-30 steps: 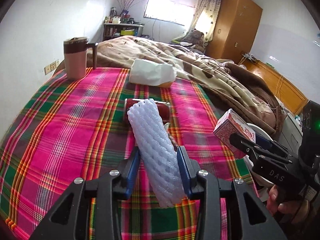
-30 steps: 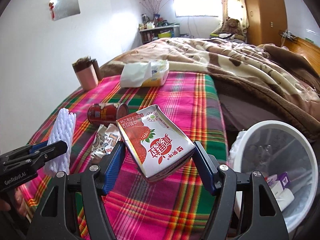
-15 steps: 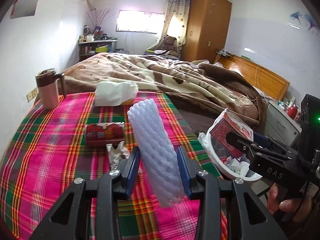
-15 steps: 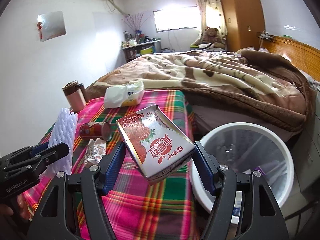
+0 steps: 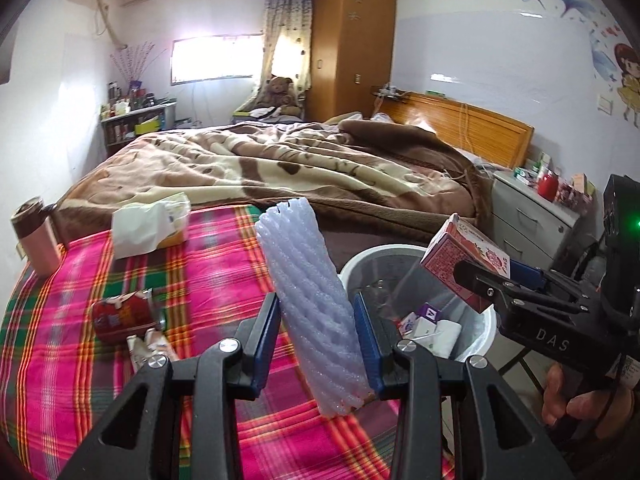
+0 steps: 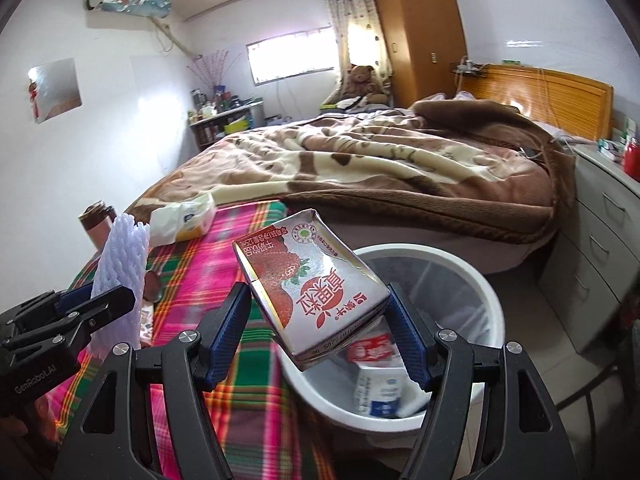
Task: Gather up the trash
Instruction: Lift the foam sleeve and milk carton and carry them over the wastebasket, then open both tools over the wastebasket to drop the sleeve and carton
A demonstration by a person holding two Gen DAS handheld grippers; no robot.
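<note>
My left gripper (image 5: 316, 320) is shut on a white foam fruit net (image 5: 308, 296), held upright above the plaid table's right edge. My right gripper (image 6: 320, 316) is shut on a strawberry milk carton (image 6: 316, 284), tilted and hanging over the rim of the white trash bin (image 6: 476, 280). From the left wrist view the carton (image 5: 460, 264) hangs over the bin (image 5: 356, 268), which holds several cartons and wrappers. The foam net (image 6: 120, 272) stands left of the carton in the right wrist view. A red can (image 5: 124, 314) and a crumpled wrapper (image 5: 146, 344) lie on the tablecloth.
A tissue pack (image 5: 148, 226) and a pink lidded mug (image 5: 34, 236) stand at the table's far side. The bed with a brown blanket (image 5: 300, 168) lies beyond. A grey drawer unit (image 6: 600, 248) stands right of the bin.
Both grippers have swung right, from over the plaid table toward the bin, each keeping its item. The bin now lies under the carton and next to the foam net.
</note>
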